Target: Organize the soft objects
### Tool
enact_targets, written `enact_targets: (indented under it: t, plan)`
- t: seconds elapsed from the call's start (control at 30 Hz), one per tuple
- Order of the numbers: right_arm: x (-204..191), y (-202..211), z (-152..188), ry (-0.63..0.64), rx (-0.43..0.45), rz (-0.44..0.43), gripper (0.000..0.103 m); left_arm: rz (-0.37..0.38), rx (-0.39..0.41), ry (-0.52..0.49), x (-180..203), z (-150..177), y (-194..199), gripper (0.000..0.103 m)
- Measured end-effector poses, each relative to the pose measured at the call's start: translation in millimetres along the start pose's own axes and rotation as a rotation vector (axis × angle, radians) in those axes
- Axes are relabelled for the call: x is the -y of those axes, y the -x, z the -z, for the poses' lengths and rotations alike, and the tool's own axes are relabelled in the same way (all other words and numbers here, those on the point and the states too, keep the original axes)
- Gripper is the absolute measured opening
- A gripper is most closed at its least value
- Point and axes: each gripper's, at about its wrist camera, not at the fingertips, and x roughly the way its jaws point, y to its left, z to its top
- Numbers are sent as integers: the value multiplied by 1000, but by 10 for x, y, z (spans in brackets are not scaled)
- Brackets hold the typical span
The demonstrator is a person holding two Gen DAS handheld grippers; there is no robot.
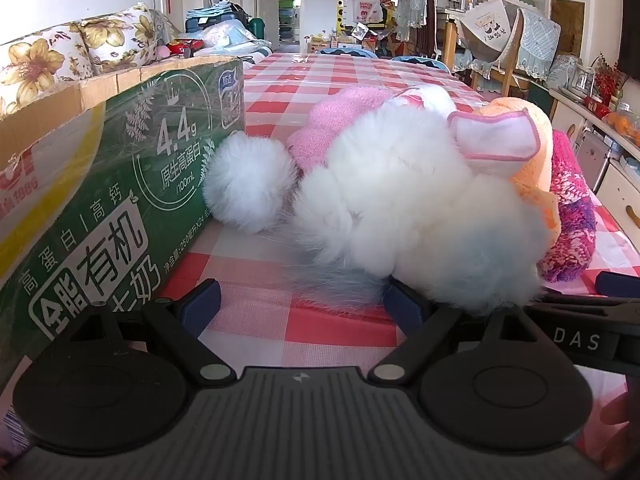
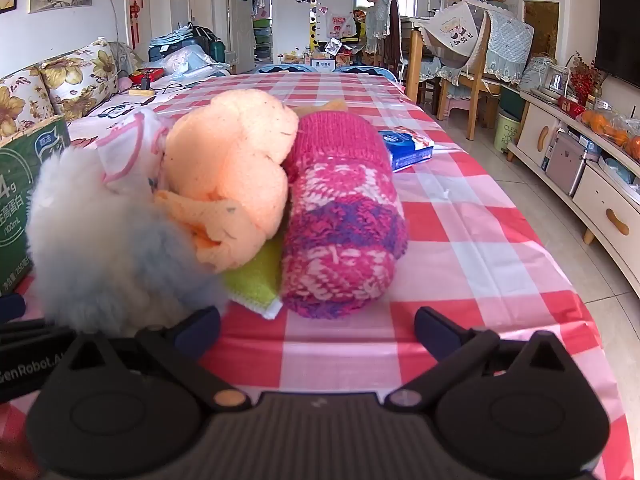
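Note:
A pile of soft things lies on the red-checked table (image 1: 256,320). In the left wrist view a fluffy white fur piece (image 1: 400,208) with a white pompom (image 1: 248,188) lies in front, a pink fuzzy item (image 1: 344,116) behind, an orange plush (image 1: 528,136) and a pink-purple knit roll (image 1: 572,216) to the right. My left gripper (image 1: 302,304) is open, its right finger touching the fur. In the right wrist view the knit roll (image 2: 340,216), orange plush (image 2: 232,168), a green cloth (image 2: 256,280) and the fur (image 2: 100,240) lie just ahead of my open, empty right gripper (image 2: 318,326).
A green cardboard milk carton box (image 1: 100,200) stands open-topped at the left of the pile, also in the right wrist view (image 2: 20,184). A blue tissue pack (image 2: 408,148) lies farther back on the table. A floral sofa is left, chairs and a cabinet right.

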Motion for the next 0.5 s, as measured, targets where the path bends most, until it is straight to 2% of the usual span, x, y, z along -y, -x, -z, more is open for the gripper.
enact_targets:
  t: [0.07,0.17,0.27,0.43,0.5]
  plan:
    - [-5,6,2,3,-13,4,103,-15,-33,-12,6,-2,-5,103]
    - [-17,19,-24,22,-35,-2,103,-13,-6,-23,16,12,17,103]
    - [46,62,1,29,-60,-34,103,2,-9,-39,21,39,48,103]
    - [108,203,-17,22,-159,-47,102,42,-40,-45,26,76,141,103]
    - [114,303,-30,22,-150,-53,102,62,-33,-39,-37,108,193,103]
